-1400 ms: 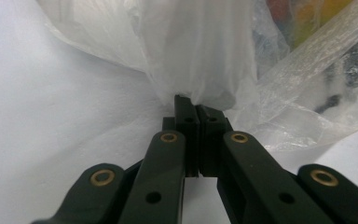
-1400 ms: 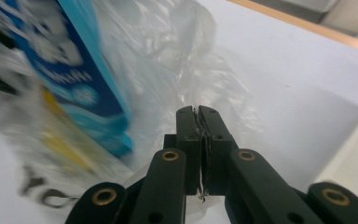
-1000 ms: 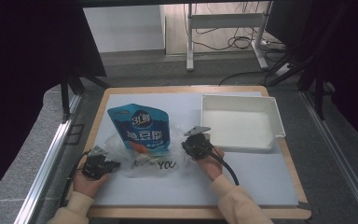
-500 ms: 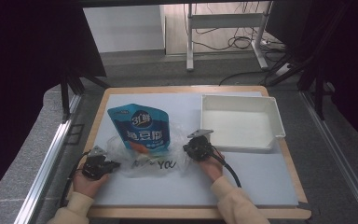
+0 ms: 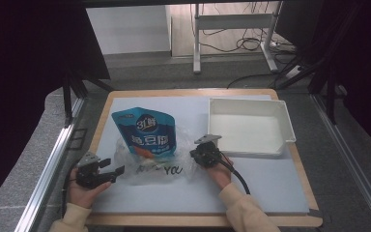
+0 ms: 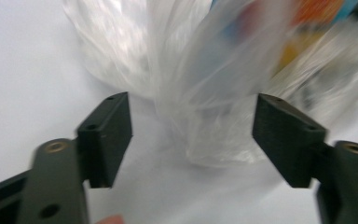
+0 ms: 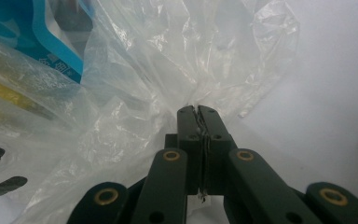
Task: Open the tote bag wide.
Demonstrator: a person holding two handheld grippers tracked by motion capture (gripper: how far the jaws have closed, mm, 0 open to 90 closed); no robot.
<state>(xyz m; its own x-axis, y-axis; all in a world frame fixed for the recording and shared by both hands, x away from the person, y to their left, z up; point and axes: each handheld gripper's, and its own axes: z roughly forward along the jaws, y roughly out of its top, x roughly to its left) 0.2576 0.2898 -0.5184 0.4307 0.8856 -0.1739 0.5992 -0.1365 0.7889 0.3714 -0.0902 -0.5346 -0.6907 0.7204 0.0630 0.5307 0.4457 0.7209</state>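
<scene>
Table [image 5: 290, 203] with a wooden rim carries a pale blue mat that covers nearly all of its top. A white rectangular tray [image 5: 286, 118] stands on the far right part of the mat, apart from the other items.

A clear plastic bag [image 5: 147, 166] with black lettering lies crumpled on the mat near the middle, left of the tray. A blue snack pouch [image 5: 145, 130] lies with its lower end inside the bag's mouth and its upper end sticking out toward the far side of the table.

The right tool [image 5: 199, 155] sits at the right edge of the bag, just in front of the tray's near left corner. In the right gripper view its jaws are pressed together with a fold of the bag's film pinched between them [image 7: 196, 116], so this tool grips the bag.

The left tool [image 5: 113, 170] sits at the bag's left edge, near the mat's left border. Its jaws have just been opening; in the left gripper view they stand wide apart [image 6: 191, 135], with bunched film of the bag lying between them but not pressed by either pad.
</scene>
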